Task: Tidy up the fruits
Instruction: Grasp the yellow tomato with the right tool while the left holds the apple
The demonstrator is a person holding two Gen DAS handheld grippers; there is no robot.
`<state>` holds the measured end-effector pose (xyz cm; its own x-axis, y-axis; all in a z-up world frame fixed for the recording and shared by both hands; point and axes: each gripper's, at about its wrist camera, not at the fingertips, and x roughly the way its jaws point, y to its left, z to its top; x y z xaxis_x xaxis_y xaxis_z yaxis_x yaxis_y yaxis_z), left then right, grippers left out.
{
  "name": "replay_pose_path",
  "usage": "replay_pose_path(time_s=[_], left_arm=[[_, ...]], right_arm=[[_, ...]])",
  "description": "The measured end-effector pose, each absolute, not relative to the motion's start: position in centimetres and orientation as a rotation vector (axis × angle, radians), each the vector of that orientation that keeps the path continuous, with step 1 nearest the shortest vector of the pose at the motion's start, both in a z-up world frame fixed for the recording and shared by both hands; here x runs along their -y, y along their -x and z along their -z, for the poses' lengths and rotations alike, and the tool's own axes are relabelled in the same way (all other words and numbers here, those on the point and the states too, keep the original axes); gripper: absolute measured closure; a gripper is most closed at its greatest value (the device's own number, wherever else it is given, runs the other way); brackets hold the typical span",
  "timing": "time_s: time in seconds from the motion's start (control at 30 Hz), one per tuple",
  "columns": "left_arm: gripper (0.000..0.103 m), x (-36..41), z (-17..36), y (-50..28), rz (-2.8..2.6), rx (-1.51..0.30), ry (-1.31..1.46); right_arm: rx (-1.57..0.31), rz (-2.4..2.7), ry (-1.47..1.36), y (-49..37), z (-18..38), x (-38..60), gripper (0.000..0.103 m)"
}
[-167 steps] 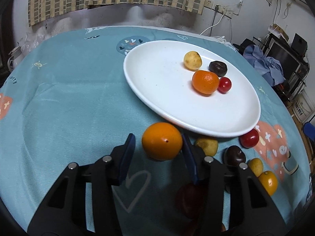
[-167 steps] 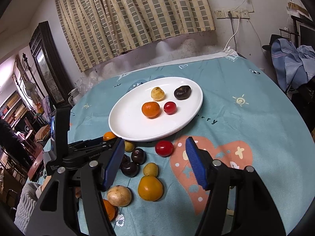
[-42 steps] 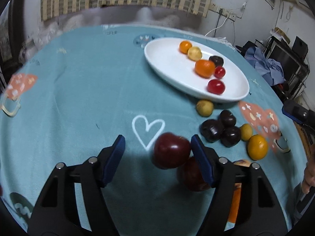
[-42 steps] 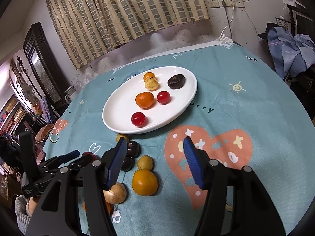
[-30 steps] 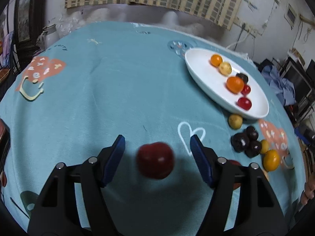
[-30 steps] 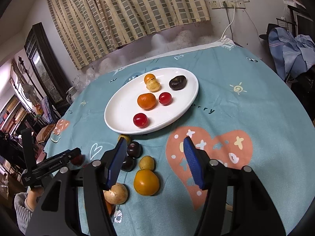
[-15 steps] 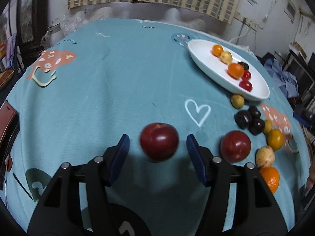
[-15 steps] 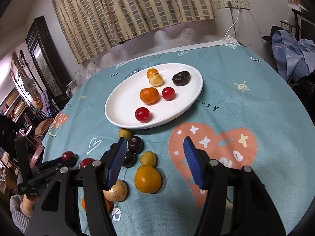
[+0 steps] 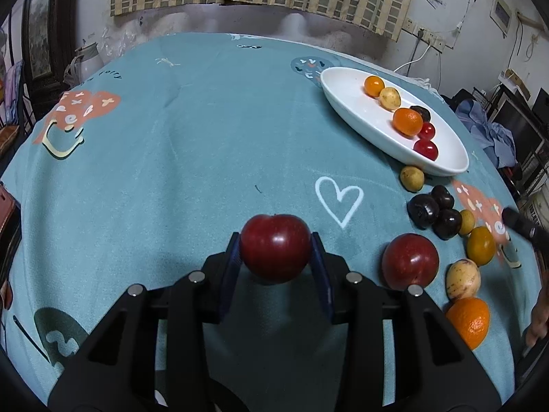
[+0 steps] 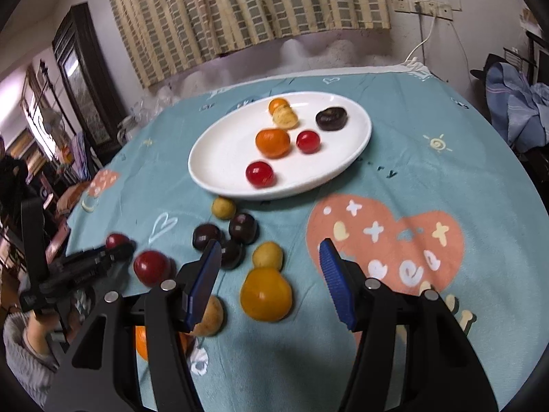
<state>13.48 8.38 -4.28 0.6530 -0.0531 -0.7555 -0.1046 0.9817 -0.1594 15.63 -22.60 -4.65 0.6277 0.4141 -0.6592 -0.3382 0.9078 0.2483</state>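
Note:
A dark red apple (image 9: 274,254) sits between the blue pads of my left gripper (image 9: 274,240), whose jaws are closing and touch both its sides. In the right wrist view that left gripper (image 10: 116,250) is low at the left with the apple (image 10: 116,240) at its tip. My right gripper (image 10: 269,243) is open, hovering over a yellow-orange fruit (image 10: 266,293) and a small yellow one (image 10: 267,255). The white plate (image 9: 346,92) (image 10: 223,151) holds several small fruits.
Loose on the teal cloth lie a second red apple (image 9: 410,261), dark plums (image 9: 432,211), a tan fruit (image 9: 463,279) and an orange (image 9: 468,317). A small yellow fruit (image 9: 411,178) rests against the plate's rim. A person's hand shows at the right edge.
My left gripper's jaws have drawn in from wide apart until they meet the red apple. My right gripper has sunk a little toward the loose fruits.

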Motion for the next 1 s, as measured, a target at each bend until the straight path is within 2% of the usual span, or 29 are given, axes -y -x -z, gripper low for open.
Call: replay_pose_path(time_s=[0.5,0.73,0.93,1.0], left_arm=[[0.063,-8.8,4.0,-13.5,-0.024,-0.853,0.228],[0.063,-8.3,4.1,-13.6,-0.014,-0.862,0.212],[0.063,-8.0,4.3,-13.7,-0.006,-0.866,0.202],[0.063,-8.0,4.3,-13.7,-0.006,-0.866,0.203]], right_arm=[[-0.865,-0.453,-0.042,-14.3,7.3,22.4,0.043],[-0.845,-0.443,-0.031,-14.7,7.6,21.9,0.044],[-0.868,-0.474,-0.064,-15.7,8.1,21.8,0.063],[-0.864,-0.479,-0.050,-15.7,8.1,21.6,0.065]])
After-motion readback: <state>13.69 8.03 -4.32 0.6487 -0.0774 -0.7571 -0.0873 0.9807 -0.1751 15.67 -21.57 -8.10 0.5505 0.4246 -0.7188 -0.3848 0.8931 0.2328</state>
